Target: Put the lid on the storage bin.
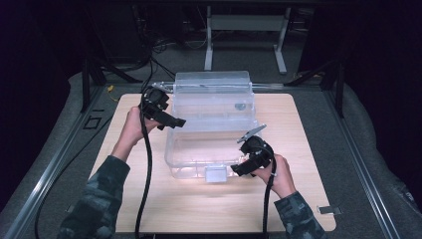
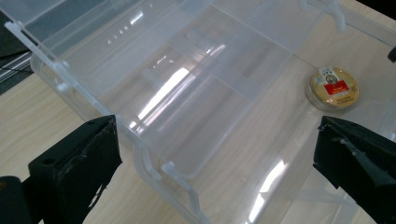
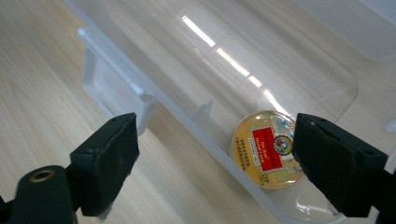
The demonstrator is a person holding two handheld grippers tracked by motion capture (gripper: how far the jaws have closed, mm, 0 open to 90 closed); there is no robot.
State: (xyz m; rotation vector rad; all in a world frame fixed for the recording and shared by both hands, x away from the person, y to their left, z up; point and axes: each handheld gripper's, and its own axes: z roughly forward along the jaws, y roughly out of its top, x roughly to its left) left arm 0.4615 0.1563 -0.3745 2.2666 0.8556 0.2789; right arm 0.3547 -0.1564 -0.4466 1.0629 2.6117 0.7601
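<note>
One small round gold tin with a red label (image 3: 267, 149) lies inside the clear plastic box (image 3: 154, 100), just ahead of my spread, empty right gripper (image 3: 215, 161). Light, hard, slick; I'd pinch across its rim.

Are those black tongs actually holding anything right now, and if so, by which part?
Nothing is held. The left tongs stand open over the clear plastic box, and the right tongs stand open above its rim, near the round gold tin.
</note>
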